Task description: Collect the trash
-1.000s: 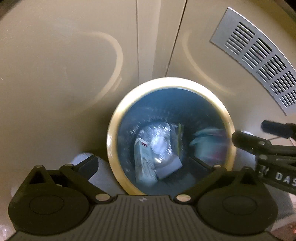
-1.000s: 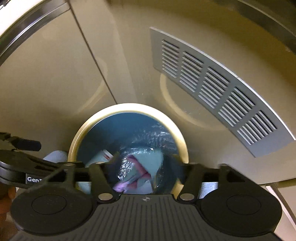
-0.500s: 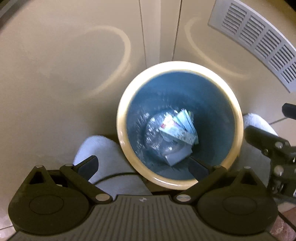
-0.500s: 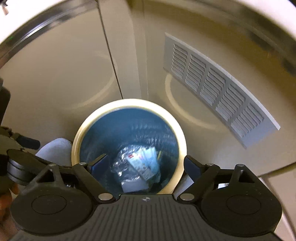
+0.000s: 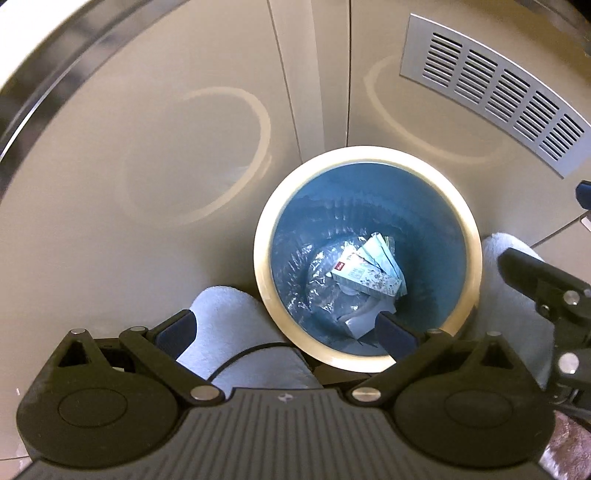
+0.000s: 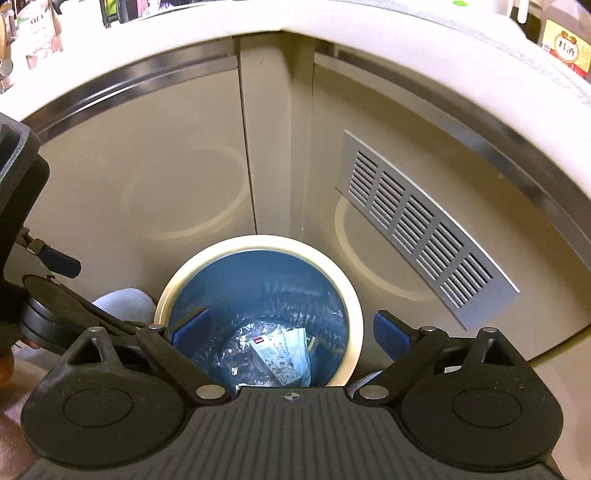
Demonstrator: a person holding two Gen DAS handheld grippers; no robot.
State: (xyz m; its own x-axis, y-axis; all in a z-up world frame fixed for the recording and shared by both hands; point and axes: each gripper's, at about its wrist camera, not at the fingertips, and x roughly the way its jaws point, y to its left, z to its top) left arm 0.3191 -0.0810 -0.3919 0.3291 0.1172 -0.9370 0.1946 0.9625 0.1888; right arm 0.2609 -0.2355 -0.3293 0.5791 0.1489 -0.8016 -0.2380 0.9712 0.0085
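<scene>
Trash (image 5: 365, 275) lies in the bin (image 5: 472, 236) (blue-lined), below both empty, spread grippers (image 5: 286, 330) (image 6: 291, 328).

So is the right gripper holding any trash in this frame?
No, the right gripper is open with nothing between its fingers; the trash lies in the bin.

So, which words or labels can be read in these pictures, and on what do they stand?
"料酒": on the yellow label of the bottle, top right.
Too small to read: the red logo and print on the carton in the bin.
Blurred, unreadable: the print on the packet, top left.
</scene>
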